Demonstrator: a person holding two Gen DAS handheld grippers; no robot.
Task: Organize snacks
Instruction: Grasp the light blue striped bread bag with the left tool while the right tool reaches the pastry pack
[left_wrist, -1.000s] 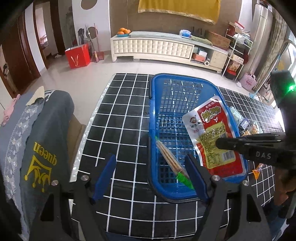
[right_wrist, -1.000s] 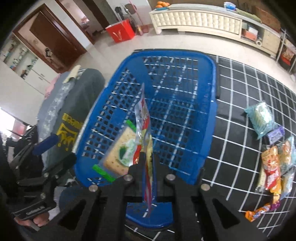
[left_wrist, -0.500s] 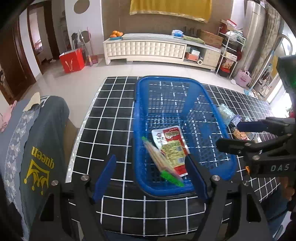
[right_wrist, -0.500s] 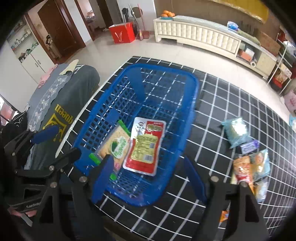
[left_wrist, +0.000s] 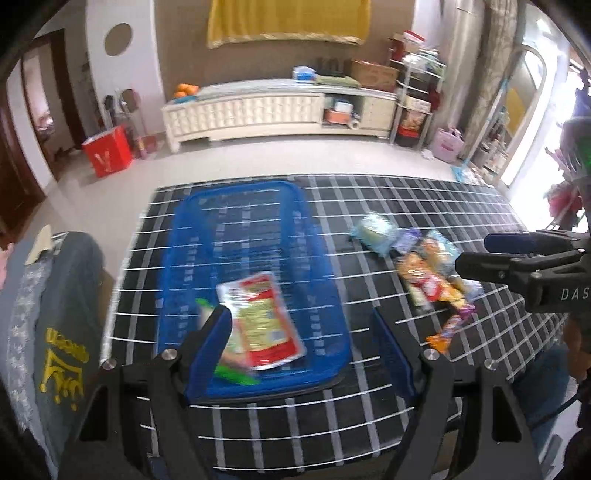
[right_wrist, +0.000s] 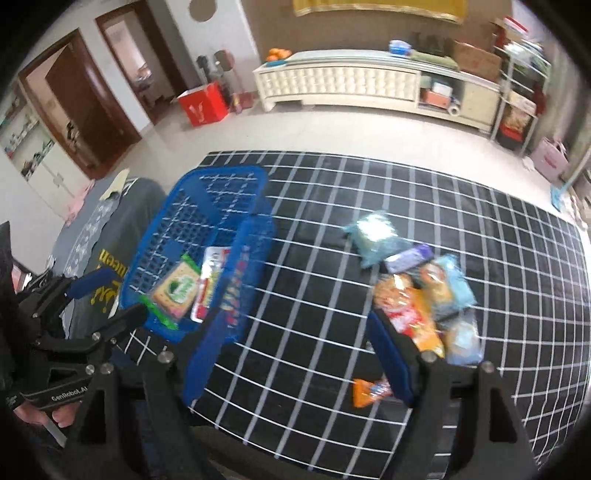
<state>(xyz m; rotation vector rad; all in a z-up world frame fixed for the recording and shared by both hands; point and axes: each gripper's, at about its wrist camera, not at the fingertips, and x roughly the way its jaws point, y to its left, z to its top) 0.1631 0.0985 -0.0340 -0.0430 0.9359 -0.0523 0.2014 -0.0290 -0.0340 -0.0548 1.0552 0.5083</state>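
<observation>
Left wrist view. The left gripper (left_wrist: 301, 328) occupies the lower centre of the frame, jaws spread wide and holding nothing. Between and above its fingers sits the blue basket (left_wrist: 317, 258) on the black grid-patterned table (left_wrist: 369, 417). Inside the basket, at lower centre, lies a red and yellow snack packet (left_wrist: 264, 319), flat and tilted, partly over a green-edged cracker pack (left_wrist: 231, 371) whose edge shows at the basket's near end. At centre right, a cluster of loose snacks (left_wrist: 428, 269) lies on the table, well apart from the basket; the frame is blurred and single packets are hard to separate. The right gripper (left_wrist: 476, 254) enters from the right edge, its two fingers apart with nothing between them.

Right wrist view. The right gripper (right_wrist: 301, 336) fills the lower frame, jaws wide apart and empty. The basket (right_wrist: 255, 236) stands at centre left with the cracker pack (right_wrist: 177, 290) and the red packet (right_wrist: 208, 280) side by side within it. The loose snacks (right_wrist: 417, 288) lie at centre right, just above the right-hand finger; an orange packet (right_wrist: 369, 393) lies apart at lower centre. The left gripper (right_wrist: 110, 295) shows at lower left, jaws parted, gripped by a hand (right_wrist: 48, 415).
</observation>
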